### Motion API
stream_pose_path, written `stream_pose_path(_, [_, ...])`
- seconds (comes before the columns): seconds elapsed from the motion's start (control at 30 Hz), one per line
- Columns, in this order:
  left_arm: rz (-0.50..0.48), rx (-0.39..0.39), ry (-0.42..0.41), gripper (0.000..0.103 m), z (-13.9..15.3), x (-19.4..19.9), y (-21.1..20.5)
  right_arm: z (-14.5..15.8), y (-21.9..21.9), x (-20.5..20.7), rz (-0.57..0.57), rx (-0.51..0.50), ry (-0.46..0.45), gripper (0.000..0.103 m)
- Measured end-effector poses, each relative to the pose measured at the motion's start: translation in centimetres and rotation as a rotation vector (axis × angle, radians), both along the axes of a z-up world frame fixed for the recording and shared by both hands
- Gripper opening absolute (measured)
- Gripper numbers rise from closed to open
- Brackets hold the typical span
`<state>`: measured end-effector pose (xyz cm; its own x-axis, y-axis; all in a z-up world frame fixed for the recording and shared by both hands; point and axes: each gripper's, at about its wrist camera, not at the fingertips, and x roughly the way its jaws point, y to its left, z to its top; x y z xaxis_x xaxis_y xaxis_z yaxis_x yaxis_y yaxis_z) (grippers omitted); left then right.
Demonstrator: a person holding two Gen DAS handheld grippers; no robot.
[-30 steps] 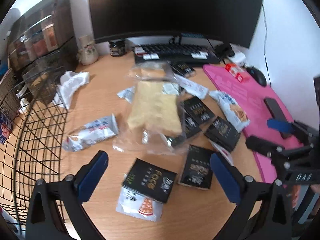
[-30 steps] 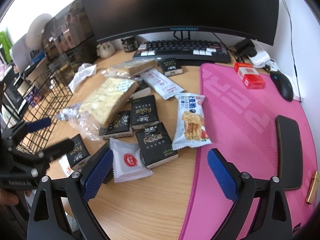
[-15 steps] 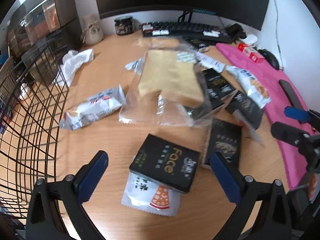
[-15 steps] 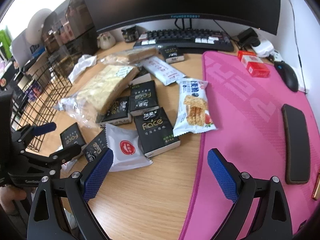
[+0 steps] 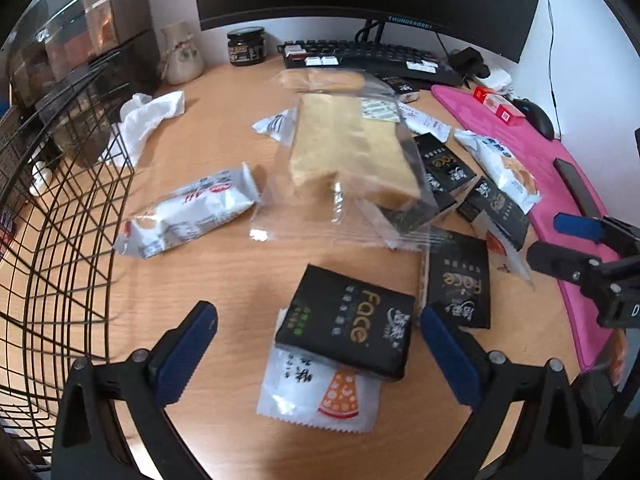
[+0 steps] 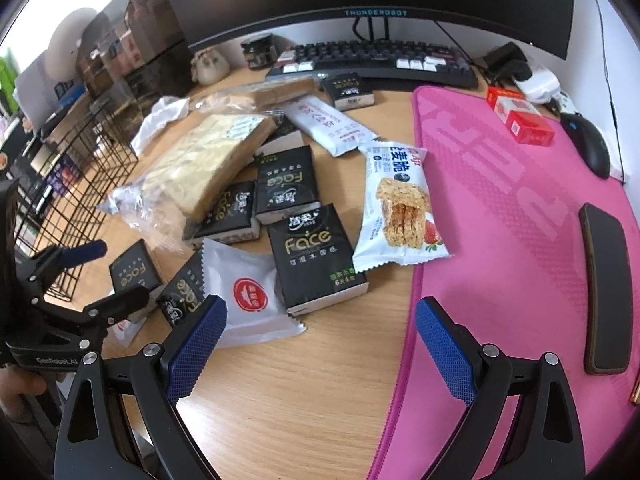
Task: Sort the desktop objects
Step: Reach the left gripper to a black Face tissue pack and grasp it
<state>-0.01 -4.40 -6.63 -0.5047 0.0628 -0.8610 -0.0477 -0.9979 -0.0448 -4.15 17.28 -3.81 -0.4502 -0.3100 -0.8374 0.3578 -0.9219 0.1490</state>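
Snack packets and black "Face" tissue packs lie scattered on a wooden desk. My left gripper (image 5: 316, 344) is open, low over a black tissue pack (image 5: 348, 324) that rests on a white packet with an orange print (image 5: 320, 394). A bagged bread loaf (image 5: 352, 156) and a white-and-silver snack packet (image 5: 188, 212) lie beyond. My right gripper (image 6: 320, 344) is open above bare desk, just behind another black tissue pack (image 6: 316, 258) and a white packet with a red seal (image 6: 248, 292). A cereal-bar packet (image 6: 400, 204) lies at the pink mat's edge.
A black wire basket (image 5: 52, 240) stands at the left. A pink desk mat (image 6: 516, 216) covers the right, holding a red box (image 6: 520, 120), a mouse (image 6: 588, 144) and a dark phone (image 6: 604, 296). Keyboard (image 6: 376, 60), monitor, jar (image 5: 246, 46) and crumpled tissue (image 5: 148, 120) sit behind.
My left gripper has moved forward and lower toward the near black tissue pack, which now looks larger between the fingers. My right gripper has edged forward slightly. Both stay open.
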Motion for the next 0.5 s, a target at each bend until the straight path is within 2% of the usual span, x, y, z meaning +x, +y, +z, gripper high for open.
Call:
stream_pose_path(0.2, [-0.034,-0.006,-0.039,0.101,-1.3,-0.3,1.0,-0.1,-0.4,0.4,0.011,0.002,-0.001,0.096])
stream_pose_path(0.27, [-0.032,-0.027,-0.035,0.097,-1.7,-0.4,1.1,-0.3,-0.2,0.4,0.007,0.003,-0.008,0.096])
stream_pose_path(0.3, [-0.033,-0.035,-0.016,0.087,-1.6,-0.4,1.2,-0.5,-0.1,0.3,0.004,0.003,-0.013,0.096])
stream_pose_path(0.33, [-0.031,-0.035,-0.003,0.071,-1.3,-0.4,1.1,-0.6,0.0,0.2,0.001,0.003,-0.017,0.096])
stream_pose_path(0.4, [-0.003,-0.056,0.004,0.068,-1.0,-0.6,0.7,-0.7,0.2,-0.1,-0.006,0.007,-0.019,0.096])
stream_pose_path(0.5, [0.003,-0.039,0.001,0.068,-1.0,-1.0,0.1,-0.7,0.4,-0.6,-0.013,0.0,-0.02,0.097])
